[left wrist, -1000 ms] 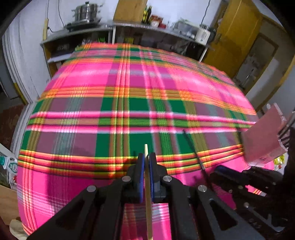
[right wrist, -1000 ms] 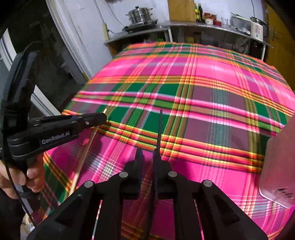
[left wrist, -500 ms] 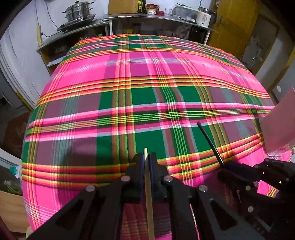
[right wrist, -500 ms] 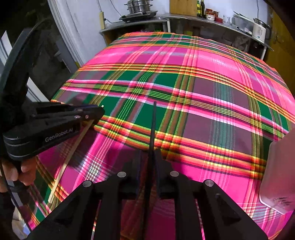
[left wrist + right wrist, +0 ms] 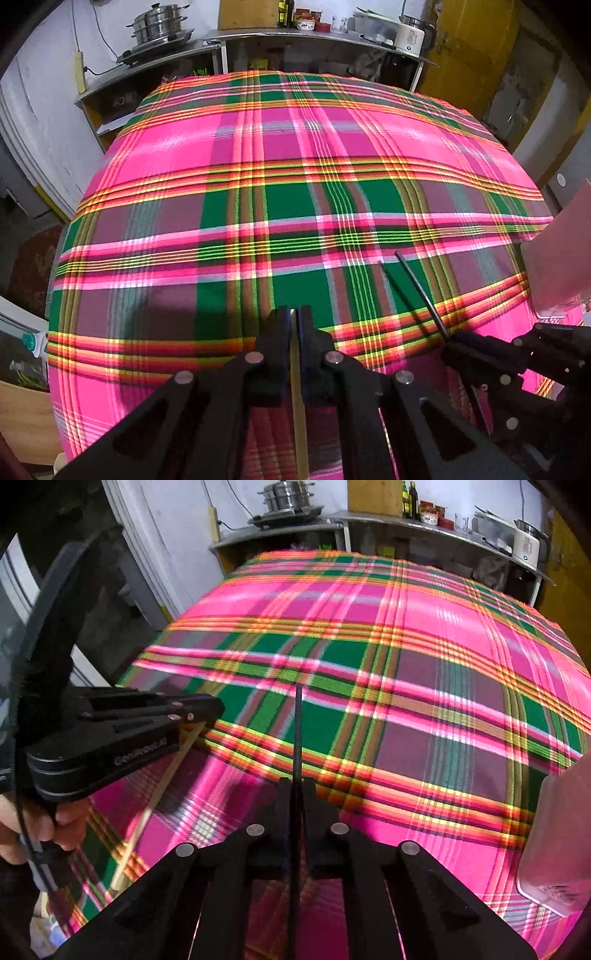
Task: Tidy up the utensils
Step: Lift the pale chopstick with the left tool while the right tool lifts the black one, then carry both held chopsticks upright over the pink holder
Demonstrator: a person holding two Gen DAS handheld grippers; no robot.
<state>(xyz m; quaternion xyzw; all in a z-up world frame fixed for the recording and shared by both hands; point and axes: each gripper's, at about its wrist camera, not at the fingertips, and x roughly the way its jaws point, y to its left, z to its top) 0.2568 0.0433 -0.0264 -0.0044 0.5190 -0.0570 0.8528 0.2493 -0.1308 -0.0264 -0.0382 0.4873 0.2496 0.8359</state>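
My left gripper (image 5: 294, 314) is shut on a pale wooden chopstick (image 5: 298, 413), held above the near part of the plaid-covered table (image 5: 295, 184). It also shows in the right wrist view (image 5: 207, 710), with the wooden chopstick (image 5: 155, 797) slanting down behind it. My right gripper (image 5: 296, 782) is shut on a black chopstick (image 5: 297, 731) that points forward over the cloth. In the left wrist view the right gripper (image 5: 452, 341) sits at the lower right with the black chopstick (image 5: 421, 291) angled up-left. A pink-tinted utensil holder (image 5: 565, 258) stands at the right edge.
The utensil holder also shows in the right wrist view (image 5: 557, 842) at the right edge. Behind the table runs a metal shelf (image 5: 314, 37) with a steamer pot (image 5: 157, 27), bottles and jars. A yellow door (image 5: 476, 51) stands at the back right.
Both grippers have moved forward over the table with their chopsticks still gripped. The wooden chopstick has slid back until its tip sits level with the left fingertips. The utensil holder has shifted toward the right edge.
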